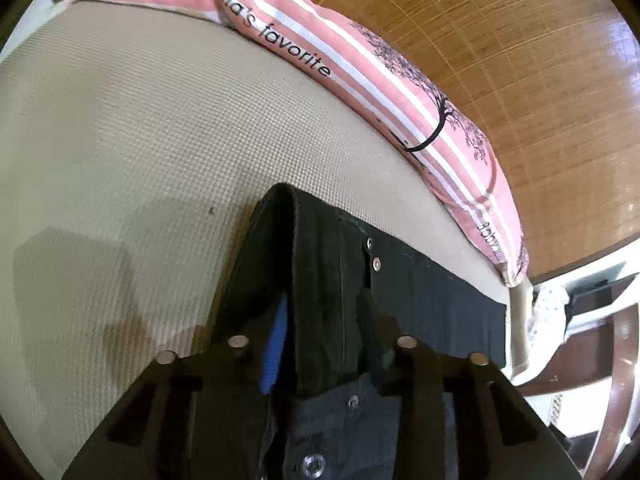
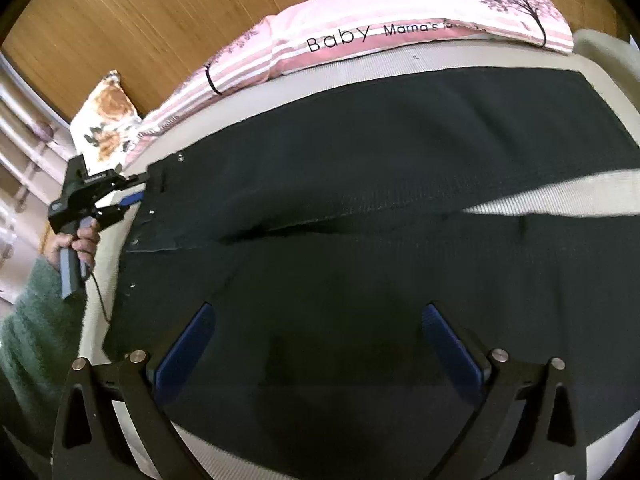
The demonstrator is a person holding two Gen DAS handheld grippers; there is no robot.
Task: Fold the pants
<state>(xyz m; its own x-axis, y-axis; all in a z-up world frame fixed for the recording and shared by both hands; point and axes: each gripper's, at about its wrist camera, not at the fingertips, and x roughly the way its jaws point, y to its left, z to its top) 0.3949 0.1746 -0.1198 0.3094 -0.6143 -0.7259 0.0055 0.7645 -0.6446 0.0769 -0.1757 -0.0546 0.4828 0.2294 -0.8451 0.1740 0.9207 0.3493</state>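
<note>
Black pants point(image 2: 360, 160) lie spread flat across a beige woven bed mat point(image 1: 120, 140), legs running to the right. At the far left edge a hand point(image 2: 82, 242) holds my left gripper point(image 2: 138, 189) at the waistband. In the left wrist view a raised fold of the waistband point(image 1: 320, 280) fills the gap between the fingers. The blue pad point(image 1: 274, 344) presses against that fold, so my left gripper point(image 1: 320, 284) is shut on it. Metal rivets point(image 1: 376, 265) show on the band. My right gripper point(image 2: 318, 312) hangs open and wide just above the near pant leg, with nothing gripped.
A pink striped bolster point(image 2: 360, 36) printed "Baby Mama's favorite" lines the far edge of the mat against a wooden panel point(image 1: 480, 40). A floral cushion point(image 2: 108, 120) sits at the far left corner. A green sleeve point(image 2: 32, 320) is at the left. Furniture point(image 1: 600, 320) stands beyond the mat's end.
</note>
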